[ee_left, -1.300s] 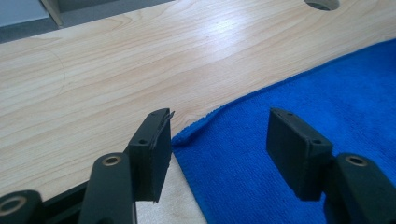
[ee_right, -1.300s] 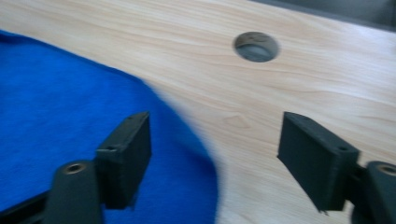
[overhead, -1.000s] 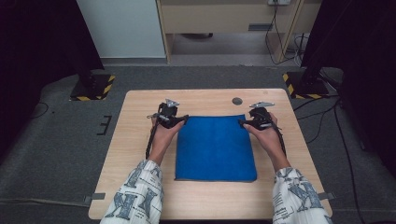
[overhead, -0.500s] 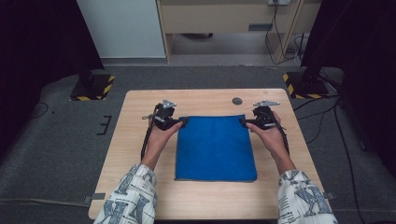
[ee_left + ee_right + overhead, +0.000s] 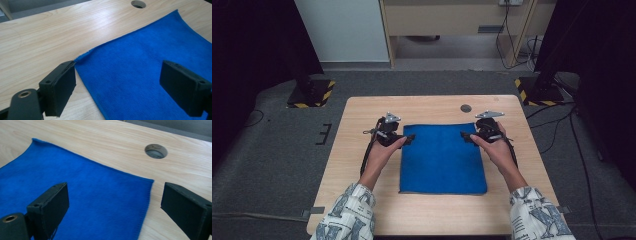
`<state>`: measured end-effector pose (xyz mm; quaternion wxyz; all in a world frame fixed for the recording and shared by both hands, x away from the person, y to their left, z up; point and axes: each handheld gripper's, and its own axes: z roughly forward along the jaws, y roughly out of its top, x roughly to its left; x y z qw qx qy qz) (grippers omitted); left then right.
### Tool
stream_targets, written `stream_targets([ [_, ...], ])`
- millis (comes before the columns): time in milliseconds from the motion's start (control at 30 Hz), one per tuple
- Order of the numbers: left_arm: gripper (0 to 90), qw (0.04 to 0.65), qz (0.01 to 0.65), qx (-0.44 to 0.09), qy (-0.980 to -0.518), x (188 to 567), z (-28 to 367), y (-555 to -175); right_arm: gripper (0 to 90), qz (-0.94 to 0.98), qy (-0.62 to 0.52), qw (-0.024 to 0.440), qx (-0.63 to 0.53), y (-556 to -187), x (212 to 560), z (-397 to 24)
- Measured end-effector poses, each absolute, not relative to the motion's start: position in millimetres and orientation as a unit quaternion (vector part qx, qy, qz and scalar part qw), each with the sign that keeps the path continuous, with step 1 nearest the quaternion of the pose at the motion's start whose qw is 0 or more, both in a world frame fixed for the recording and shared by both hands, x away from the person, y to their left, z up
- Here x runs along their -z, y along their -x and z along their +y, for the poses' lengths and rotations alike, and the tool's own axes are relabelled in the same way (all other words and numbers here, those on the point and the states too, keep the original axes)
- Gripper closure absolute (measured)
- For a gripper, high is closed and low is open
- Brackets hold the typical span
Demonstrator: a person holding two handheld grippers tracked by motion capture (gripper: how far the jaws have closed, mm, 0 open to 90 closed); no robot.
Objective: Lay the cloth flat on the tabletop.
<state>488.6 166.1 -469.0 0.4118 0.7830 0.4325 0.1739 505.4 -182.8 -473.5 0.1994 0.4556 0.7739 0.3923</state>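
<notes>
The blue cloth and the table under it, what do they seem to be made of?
The blue cloth looks like soft microfibre or terry fabric: matte, with a fine ribbed pile and a stitched edge. The table looks like light wood or wood-grain laminate: smooth, faintly glossy, with pale grain lines. Which of the two, I cannot tell.

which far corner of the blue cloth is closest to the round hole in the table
The far corner by the right gripper; the hole lies just beyond it on the blue cloth.

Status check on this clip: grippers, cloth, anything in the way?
Left gripper and right gripper: jaws just opened, nothing gripped. Blue cloth flat on the table, far corners between the jaws. Nothing in the way.
</notes>
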Motion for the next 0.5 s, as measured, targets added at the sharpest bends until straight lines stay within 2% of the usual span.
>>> stream_targets([
  [500,10.7,0.422,0.431,-0.161,-0.781,480.9,174.5,-473.7,10.5,0.797,-0.411,0.161,-0.413,-475.0,478.0,-141.5],
])
